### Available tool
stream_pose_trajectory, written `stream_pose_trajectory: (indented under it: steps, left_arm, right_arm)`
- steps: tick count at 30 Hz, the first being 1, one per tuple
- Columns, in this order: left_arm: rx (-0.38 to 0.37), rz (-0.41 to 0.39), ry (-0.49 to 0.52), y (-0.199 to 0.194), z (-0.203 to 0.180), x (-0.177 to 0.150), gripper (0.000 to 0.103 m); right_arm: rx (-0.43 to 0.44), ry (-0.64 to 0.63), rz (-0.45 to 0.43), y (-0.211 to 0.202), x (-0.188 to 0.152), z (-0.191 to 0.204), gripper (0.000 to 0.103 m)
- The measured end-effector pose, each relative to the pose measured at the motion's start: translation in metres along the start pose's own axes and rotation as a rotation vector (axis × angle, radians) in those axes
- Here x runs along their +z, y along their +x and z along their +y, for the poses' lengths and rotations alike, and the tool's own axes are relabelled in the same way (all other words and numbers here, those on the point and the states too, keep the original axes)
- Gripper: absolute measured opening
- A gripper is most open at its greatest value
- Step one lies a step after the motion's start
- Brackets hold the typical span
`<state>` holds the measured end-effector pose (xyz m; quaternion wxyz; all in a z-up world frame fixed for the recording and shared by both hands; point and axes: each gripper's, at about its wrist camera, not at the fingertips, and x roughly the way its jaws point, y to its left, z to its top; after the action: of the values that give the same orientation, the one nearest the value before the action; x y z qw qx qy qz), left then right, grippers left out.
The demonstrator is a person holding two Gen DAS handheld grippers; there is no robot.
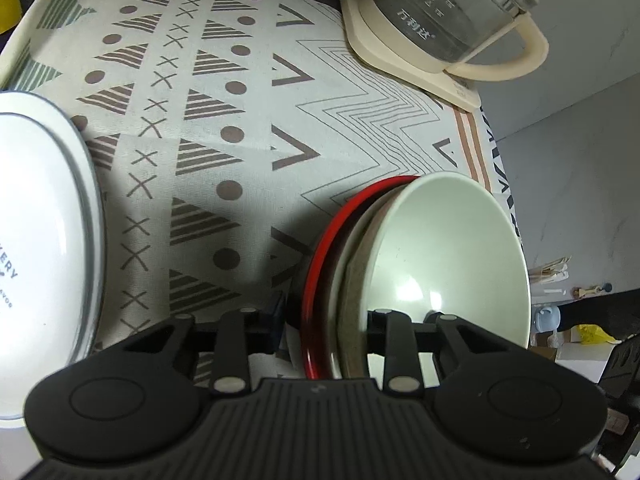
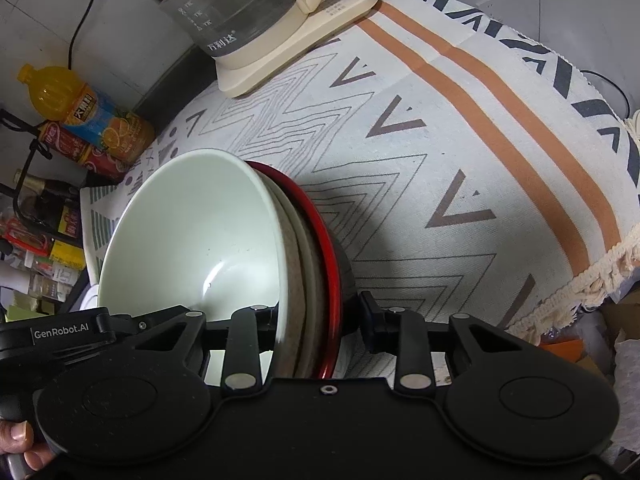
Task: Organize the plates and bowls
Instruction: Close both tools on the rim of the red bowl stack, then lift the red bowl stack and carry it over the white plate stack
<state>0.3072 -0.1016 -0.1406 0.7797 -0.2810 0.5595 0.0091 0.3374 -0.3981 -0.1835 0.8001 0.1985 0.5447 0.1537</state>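
A nested stack of bowls is held on edge above the patterned tablecloth: a pale green bowl innermost, a beige bowl behind it, and a red-rimmed bowl outermost. My left gripper is shut on the stack's rim from one side. My right gripper is shut on the same stack, with the green bowl to its left and the red rim to its right. A white oval dish with lettering lies at the left edge of the left wrist view.
A glass kettle on a cream base stands at the table's far side; it also shows in the right wrist view. An orange juice bottle and other bottles stand at the far left. The fringed cloth edge marks the table's right side.
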Motion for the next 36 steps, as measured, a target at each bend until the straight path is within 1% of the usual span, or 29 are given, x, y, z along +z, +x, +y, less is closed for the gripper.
stream_pose_trajectory:
  steps: [4, 15, 27, 36]
  left_arm:
    - [-0.002, -0.026, 0.018, -0.010, 0.001, 0.002, 0.030]
    - [-0.012, -0.104, 0.003, -0.052, 0.017, 0.013, 0.030]
    - [-0.004, -0.190, -0.052, -0.092, 0.049, 0.014, 0.030]
    - [0.010, -0.240, -0.098, -0.111, 0.070, 0.010, 0.030]
  right_arm:
    - [0.024, -0.002, -0.018, -0.004, 0.002, 0.010, 0.031]
    - [0.081, -0.049, -0.058, -0.011, 0.011, 0.051, 0.031]
    - [0.137, -0.130, -0.056, -0.010, 0.015, 0.099, 0.031]
    - [0.163, -0.186, -0.037, -0.005, 0.011, 0.126, 0.031]
